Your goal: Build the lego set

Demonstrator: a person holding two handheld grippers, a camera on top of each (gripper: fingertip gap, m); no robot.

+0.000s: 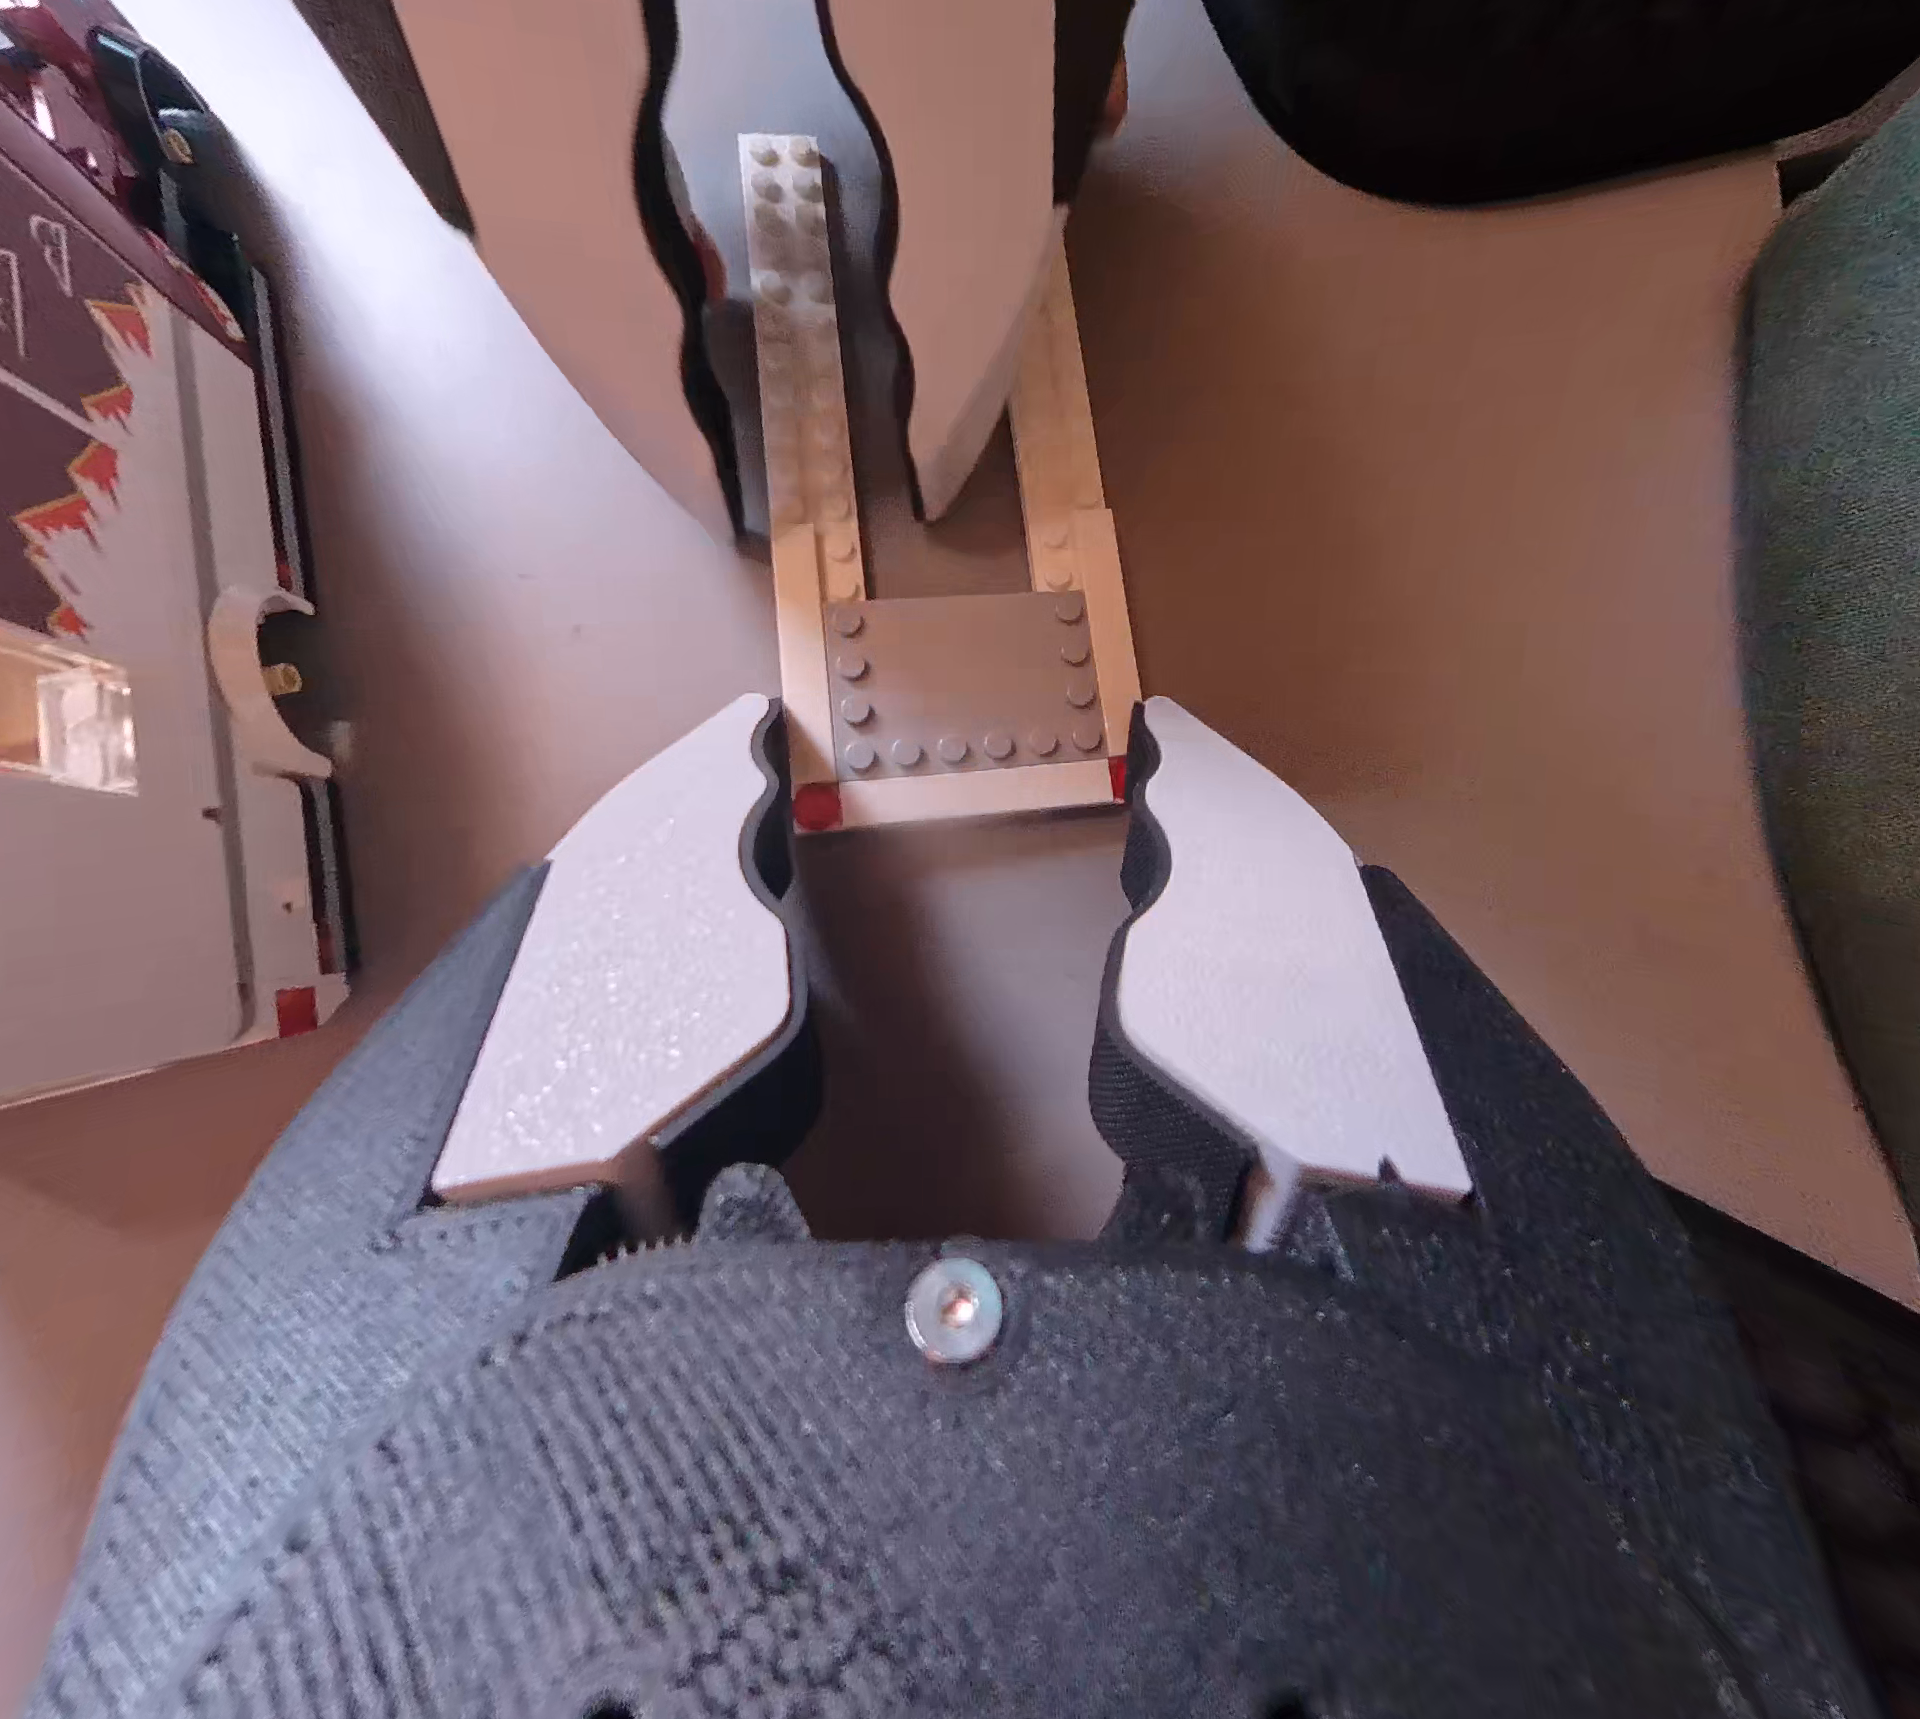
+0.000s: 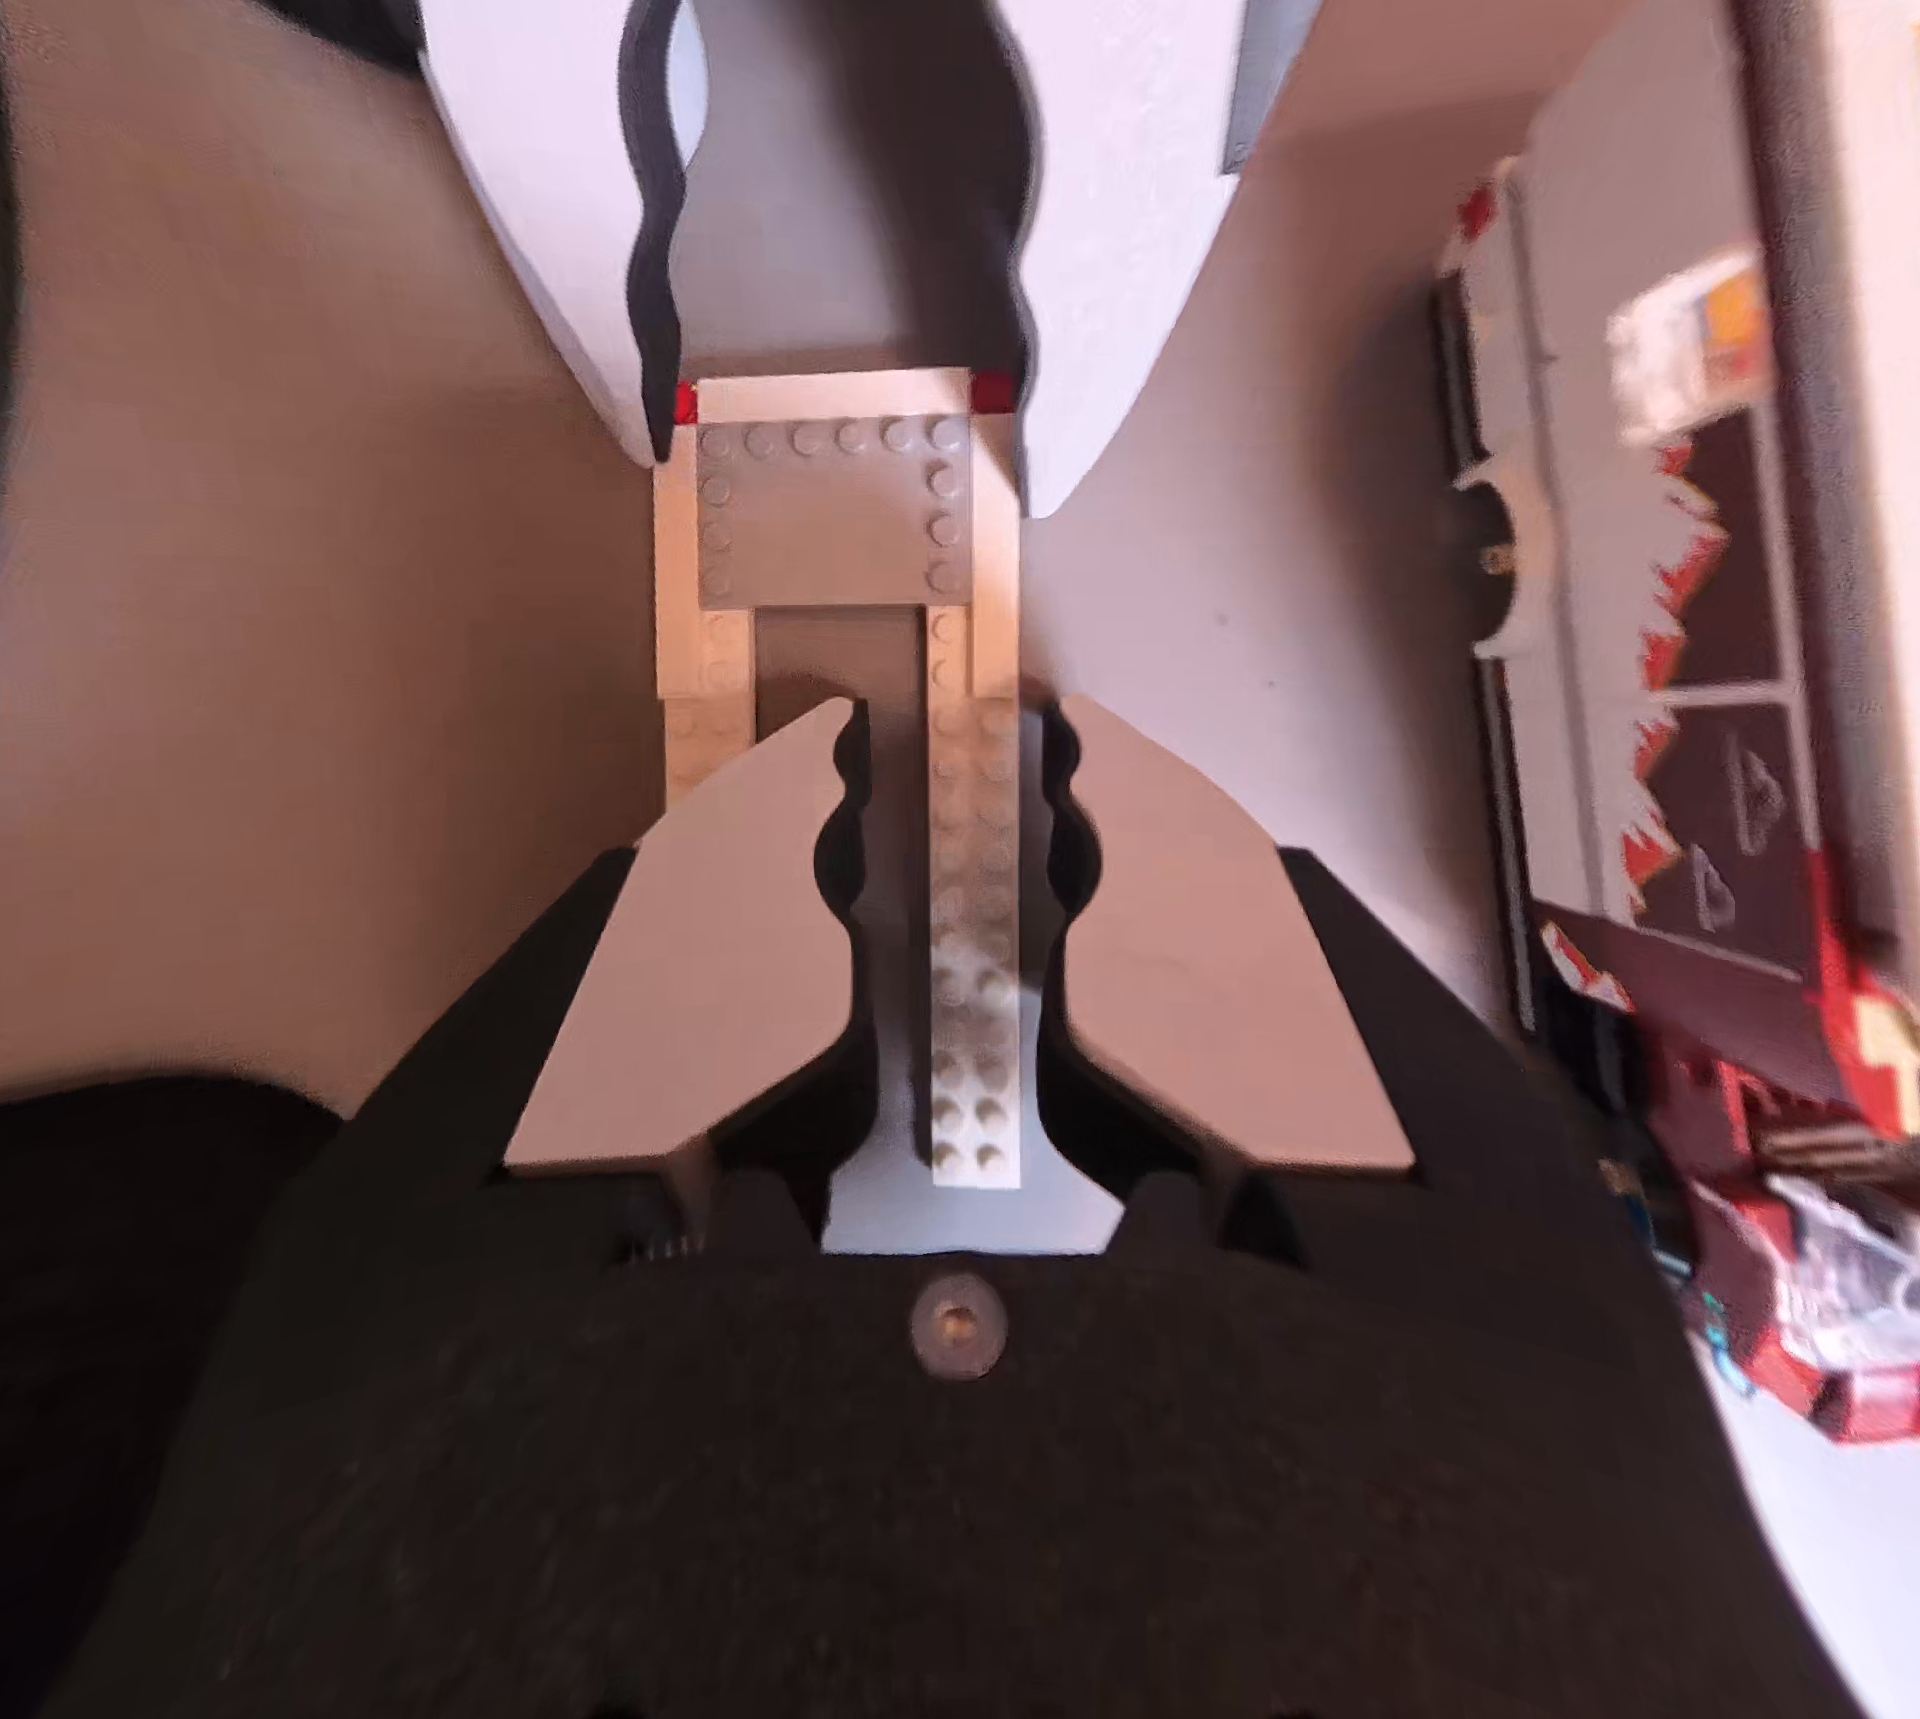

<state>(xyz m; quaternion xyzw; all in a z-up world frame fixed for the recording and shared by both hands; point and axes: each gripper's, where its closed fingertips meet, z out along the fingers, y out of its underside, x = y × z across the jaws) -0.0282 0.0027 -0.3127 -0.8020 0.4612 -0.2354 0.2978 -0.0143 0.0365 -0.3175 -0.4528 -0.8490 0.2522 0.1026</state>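
Note:
A brick assembly lies on the pale table (image 1: pixel 1403 526): a grey studded plate (image 1: pixel 956 672) on a white frame with red corner studs, and two long white arms running away from it. My left gripper (image 1: pixel 956 734) is shut on the plate end, both pads against the frame's sides at the red corners. The right wrist view shows the same hold (image 2: pixel 842 412) on the plate (image 2: pixel 831 516). My right gripper (image 2: pixel 954 719) straddles one long white arm (image 2: pixel 977 942), which lies near the right pad with a gap to the left pad. It is open. The left wrist view shows it (image 1: pixel 826 511) around that arm (image 1: pixel 800 298).
A flat box with a dark red and white pattern (image 1: pixel 62 422) lies along the table's side, also in the right wrist view (image 2: pixel 1714 734). A white arch piece (image 1: pixel 260 682) sits beside it. Red packets (image 2: pixel 1818 1254) lie nearby. Dark green fabric (image 1: pixel 1839 630) borders the other side. One gripper's finger ends stand about 4 centimetres off the other's.

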